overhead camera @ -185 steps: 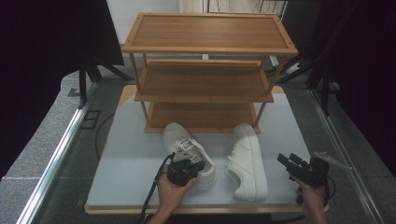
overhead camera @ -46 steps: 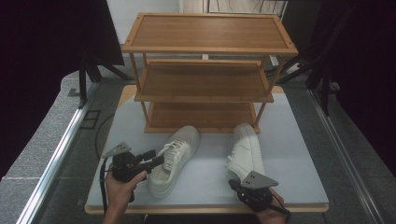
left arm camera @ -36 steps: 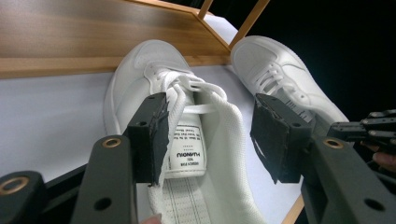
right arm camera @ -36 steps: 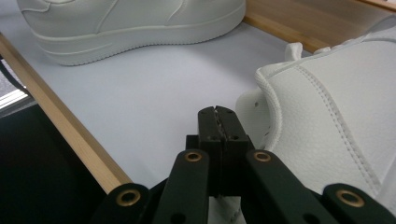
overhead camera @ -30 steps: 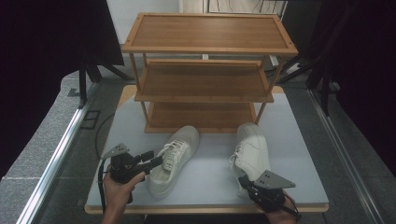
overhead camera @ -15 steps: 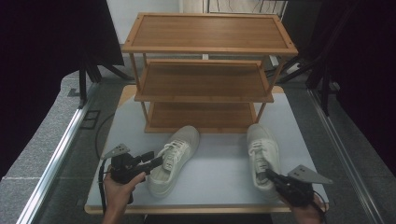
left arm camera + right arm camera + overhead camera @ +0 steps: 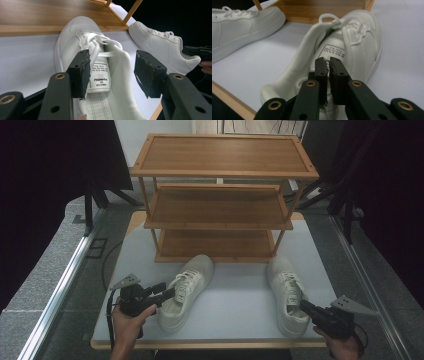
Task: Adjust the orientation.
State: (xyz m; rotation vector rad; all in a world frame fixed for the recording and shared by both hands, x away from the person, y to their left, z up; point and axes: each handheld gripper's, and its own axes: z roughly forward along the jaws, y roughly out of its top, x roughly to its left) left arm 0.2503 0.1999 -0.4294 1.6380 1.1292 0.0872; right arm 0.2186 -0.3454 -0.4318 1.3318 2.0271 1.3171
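Dark curtains surrounded a white worktop point(image 7: 235, 305) that carried a three-tier wooden shoe rack point(image 7: 220, 205) at its far side and two white sneakers in front of it. Over the preceding second your right claw point(image 7: 306, 307) had dragged the right sneaker point(image 7: 287, 292) sideways, away from its mate, so that the pair, once close together, now lay well apart, each toe pointing at the rack's lowest shelf. The right claw's jaws had just begun to part; they stood nearly together on the tongue edge behind the label point(image 7: 333, 51), and whether the pads still pressed it cannot be told. This suggested the shoe was being set down. Your left claw point(image 7: 169, 292) had kept its place, jaws spread wide astride the collar of the left sneaker point(image 7: 186, 290), not pinching it, the tongue label point(image 7: 98, 75) between them.
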